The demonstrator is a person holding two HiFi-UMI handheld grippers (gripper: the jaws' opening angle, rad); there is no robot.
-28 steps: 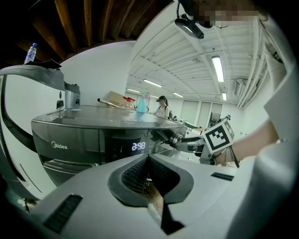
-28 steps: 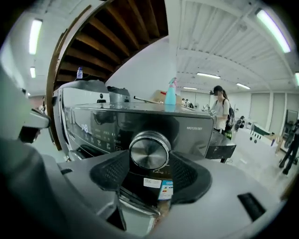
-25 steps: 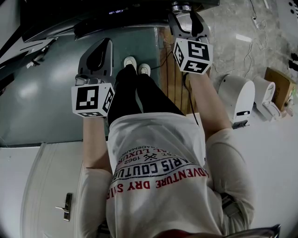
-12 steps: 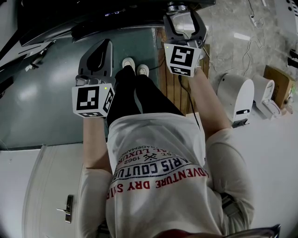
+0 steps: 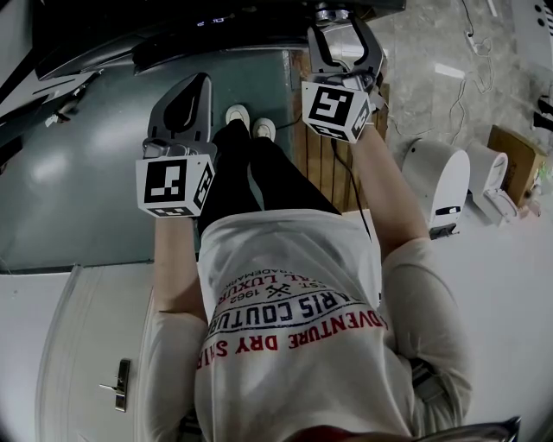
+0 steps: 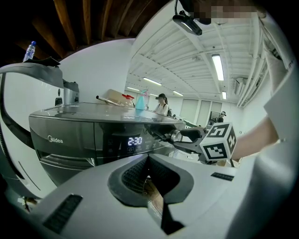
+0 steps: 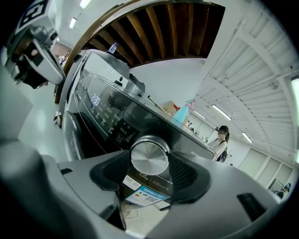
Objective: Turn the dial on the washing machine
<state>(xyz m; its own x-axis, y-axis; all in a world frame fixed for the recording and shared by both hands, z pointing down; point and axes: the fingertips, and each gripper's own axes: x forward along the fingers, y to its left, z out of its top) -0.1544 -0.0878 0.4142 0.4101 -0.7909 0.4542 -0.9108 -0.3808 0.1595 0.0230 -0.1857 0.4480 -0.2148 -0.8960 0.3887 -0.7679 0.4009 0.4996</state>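
The dark washing machine (image 5: pixel 173 34) fills the top of the head view. Its round silver dial (image 7: pixel 149 156) sits on the panel right of the lit display (image 6: pixel 134 140). My right gripper (image 5: pixel 344 26) reaches up to the dial (image 6: pixel 175 136). In the right gripper view both ribbed pads (image 7: pixel 184 175) lie against the dial's rim; the jaws have just been closing, with the dial between them. My left gripper (image 5: pixel 186 99) hangs apart in front of the machine, to the left of the dial, its jaws (image 6: pixel 148 163) together on nothing.
White appliances (image 5: pixel 441 181) and a cardboard box (image 5: pixel 517 160) stand on the floor at right. Wooden boards (image 5: pixel 320 138) lie under the right arm. A door with a handle (image 5: pixel 117 384) is at lower left. A bottle (image 7: pixel 183 112) and clutter sit on the machine's top.
The right gripper has rolled on the dial; its marker cube swung left and tilted the other way. The left gripper has barely moved.
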